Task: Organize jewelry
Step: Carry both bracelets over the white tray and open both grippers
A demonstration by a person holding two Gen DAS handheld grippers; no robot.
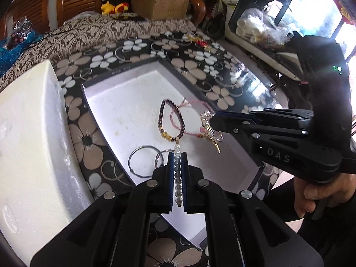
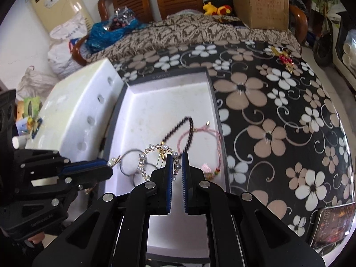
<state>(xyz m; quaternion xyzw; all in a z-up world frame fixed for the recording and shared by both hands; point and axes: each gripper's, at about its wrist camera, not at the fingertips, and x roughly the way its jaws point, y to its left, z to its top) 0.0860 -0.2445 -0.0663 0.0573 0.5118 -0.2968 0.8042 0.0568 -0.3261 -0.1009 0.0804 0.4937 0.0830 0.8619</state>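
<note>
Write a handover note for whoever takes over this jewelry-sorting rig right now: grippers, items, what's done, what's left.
Left hand-held gripper: shut on the pearl bar clip, over the box.
Right hand-held gripper: shut on the pearl ring clip, also over the box.
Done: the dark bead bracelet, pink cord bracelet and silver hoops lie in the box.
Left: probably place both pearl pieces; the red-gold ornament lies outside on the table.
</note>
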